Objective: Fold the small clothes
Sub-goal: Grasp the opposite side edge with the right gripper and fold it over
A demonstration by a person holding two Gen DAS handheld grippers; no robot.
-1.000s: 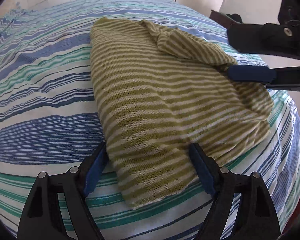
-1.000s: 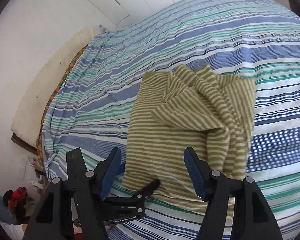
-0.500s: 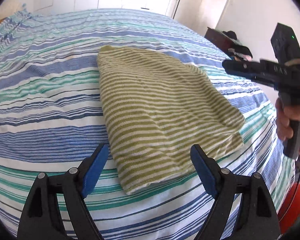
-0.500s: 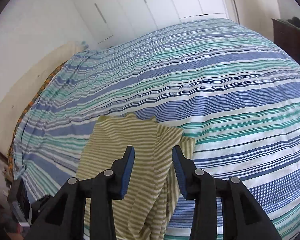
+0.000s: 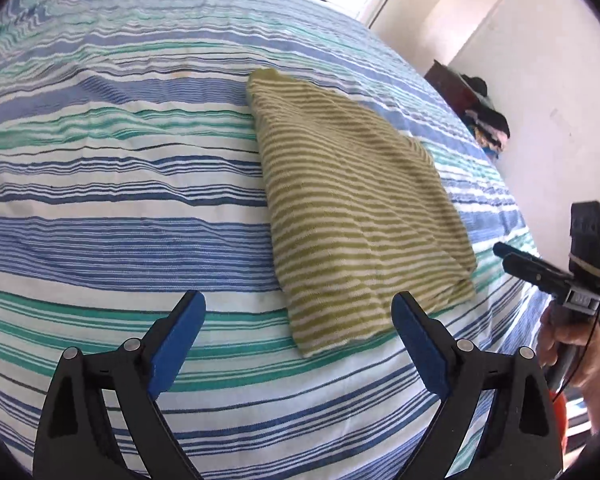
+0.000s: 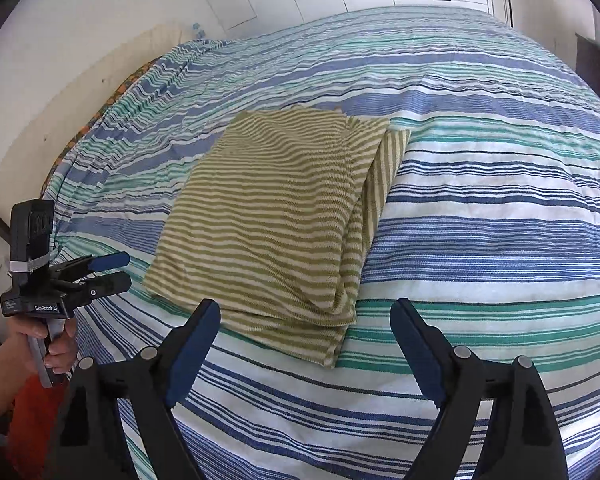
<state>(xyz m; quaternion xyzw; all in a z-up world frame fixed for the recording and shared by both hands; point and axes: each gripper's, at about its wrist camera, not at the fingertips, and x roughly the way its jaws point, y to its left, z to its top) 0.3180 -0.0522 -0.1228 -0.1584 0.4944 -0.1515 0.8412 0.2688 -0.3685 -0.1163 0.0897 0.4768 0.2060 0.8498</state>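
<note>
Both grippers have been drawn back from the garment (image 6: pixel 284 216) since a second ago. The right gripper (image 6: pixel 304 340), narrowed half a second ago, is now spread wide and empty; the left gripper (image 5: pixel 298 336) is likewise held wide with nothing gripped. The garment, loose and bunched earlier, is now laid flat and folded on the bed (image 6: pixel 480 216). What kind of garment it is cannot be made out. Its long axis is run away from the left gripper.

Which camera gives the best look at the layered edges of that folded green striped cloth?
The right wrist view: the folded striped cloth lies centred, its stacked layers showing along the right edge. The left wrist view shows the cloth mostly as one smooth top face.
</note>
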